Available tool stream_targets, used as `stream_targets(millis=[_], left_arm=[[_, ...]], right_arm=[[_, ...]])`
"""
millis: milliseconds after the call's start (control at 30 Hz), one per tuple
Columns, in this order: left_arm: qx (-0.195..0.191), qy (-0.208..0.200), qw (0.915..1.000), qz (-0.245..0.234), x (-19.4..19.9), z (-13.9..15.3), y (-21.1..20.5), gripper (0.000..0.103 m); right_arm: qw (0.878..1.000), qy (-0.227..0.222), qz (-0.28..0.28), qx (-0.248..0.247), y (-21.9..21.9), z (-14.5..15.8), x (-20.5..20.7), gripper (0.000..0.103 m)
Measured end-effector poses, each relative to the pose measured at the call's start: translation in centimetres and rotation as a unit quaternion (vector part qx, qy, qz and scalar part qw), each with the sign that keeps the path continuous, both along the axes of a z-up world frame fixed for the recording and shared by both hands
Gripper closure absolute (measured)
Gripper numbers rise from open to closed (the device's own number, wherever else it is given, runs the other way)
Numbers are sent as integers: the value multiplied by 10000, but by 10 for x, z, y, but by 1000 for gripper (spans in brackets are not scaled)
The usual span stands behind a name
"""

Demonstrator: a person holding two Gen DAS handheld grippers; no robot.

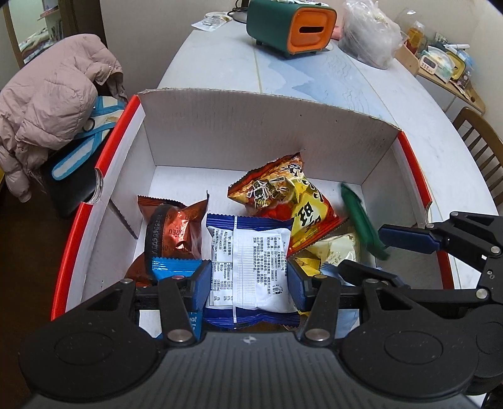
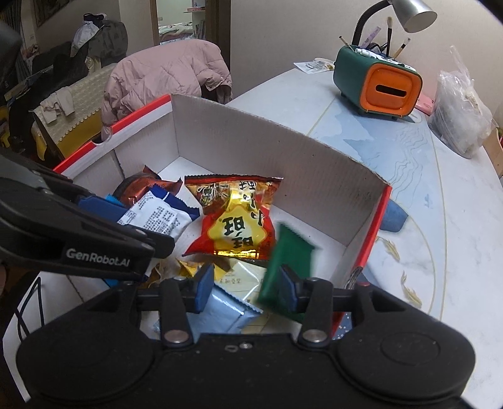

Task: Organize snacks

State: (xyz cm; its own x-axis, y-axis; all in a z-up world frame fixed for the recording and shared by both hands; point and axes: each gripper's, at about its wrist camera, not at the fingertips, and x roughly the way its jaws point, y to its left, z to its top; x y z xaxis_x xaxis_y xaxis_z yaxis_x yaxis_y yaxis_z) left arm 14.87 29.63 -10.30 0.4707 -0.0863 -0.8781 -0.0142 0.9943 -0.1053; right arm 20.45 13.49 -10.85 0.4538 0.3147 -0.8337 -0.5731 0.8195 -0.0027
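Note:
A white cardboard box with red rims [image 1: 220, 138] [image 2: 239, 141] holds several snack packets. My left gripper [image 1: 248, 283] is open over a blue and white packet [image 1: 251, 258] [image 2: 157, 217], its pads on either side of it. A red and yellow packet [image 1: 289, 201] [image 2: 235, 220] and a brown Oreo packet [image 1: 176, 229] [image 2: 138, 188] lie beside it. My right gripper [image 2: 248, 286] is open above the box; a blurred green packet [image 2: 283, 264] [image 1: 361, 223] hangs against its right pad. A pale blue packet [image 2: 226, 311] lies under it.
The box stands on a pale blue patterned table [image 1: 314, 72] [image 2: 424, 204]. A green and orange tissue holder [image 1: 289, 28] [image 2: 377, 85] and a clear plastic bag [image 1: 371, 34] [image 2: 462, 116] stand at the back. A chair with a pink jacket [image 1: 53, 100] [image 2: 163, 78] is left.

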Motion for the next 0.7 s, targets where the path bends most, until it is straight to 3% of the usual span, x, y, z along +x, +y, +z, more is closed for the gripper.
stream_targets(millis=[567,700], left_arm=[[-115,-548,9984,-29,-29,29,-1,45],[-158,-802,9966,-17,-41,44,-3,37]], right_arm=[[9981,-263,-85,557,-26,32,-18,36],[9962,-420,-112,756,-35,46,-26,26]])
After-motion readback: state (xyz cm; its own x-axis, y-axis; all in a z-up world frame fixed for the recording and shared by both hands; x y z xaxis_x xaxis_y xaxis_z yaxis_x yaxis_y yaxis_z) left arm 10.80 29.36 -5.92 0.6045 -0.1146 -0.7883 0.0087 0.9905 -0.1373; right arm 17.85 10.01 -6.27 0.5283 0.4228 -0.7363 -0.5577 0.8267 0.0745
